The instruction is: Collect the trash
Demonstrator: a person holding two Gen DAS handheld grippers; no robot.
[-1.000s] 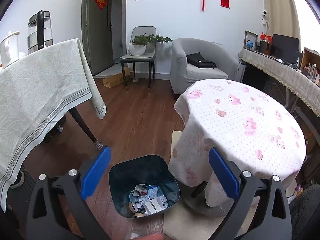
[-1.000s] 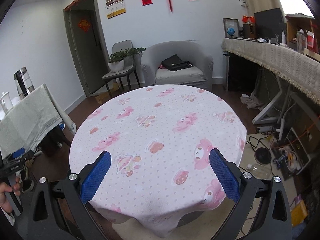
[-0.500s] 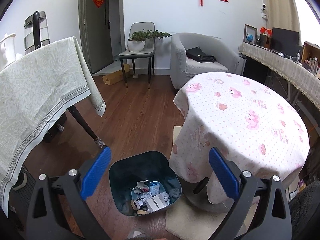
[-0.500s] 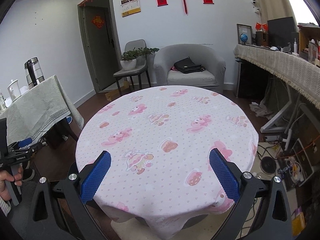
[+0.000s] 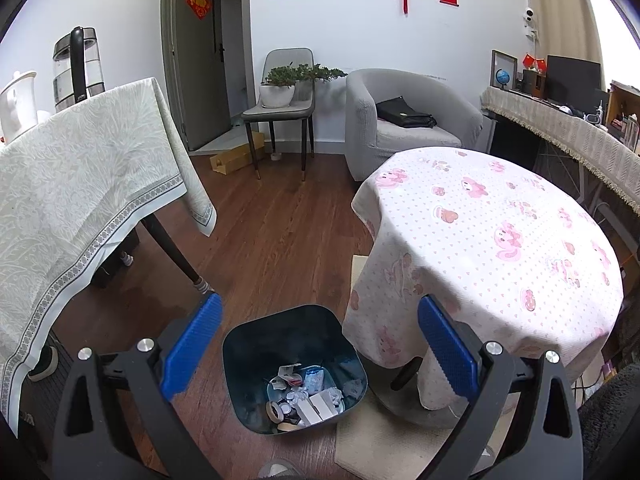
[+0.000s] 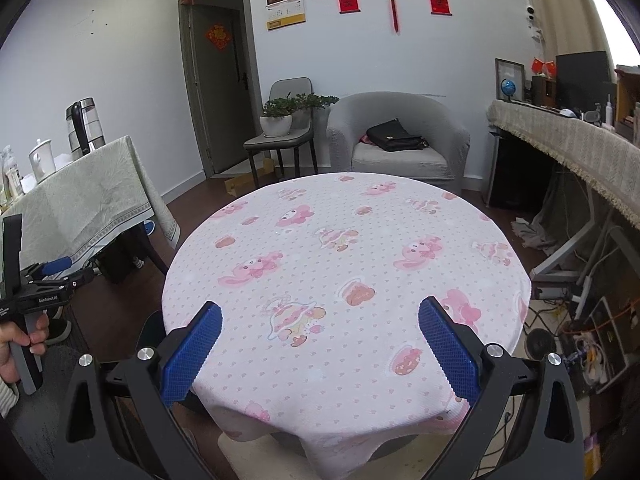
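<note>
A: Both views are evenly lit and fairly bright. Strong daylight enters at two o'clock, where the window (image 5: 616, 8) is blown out to plain white.

B: The white wall (image 6: 460, 64) carries a cool bluish cast in both, and the corners toward ten and two o'clock go black from the lens edge.

A: Fisheye bending is heavy: the door frame (image 6: 188, 92) bows, and the long counter (image 6: 568, 152) curves toward three o'clock.

B: Shadows are soft. The floor (image 5: 276, 240) darkens under the green-clothed table (image 5: 80, 184) at eight o'clock.

A: The inside of the bin (image 5: 296, 344) is dim and slightly soft; the middle is sharp.
</note>
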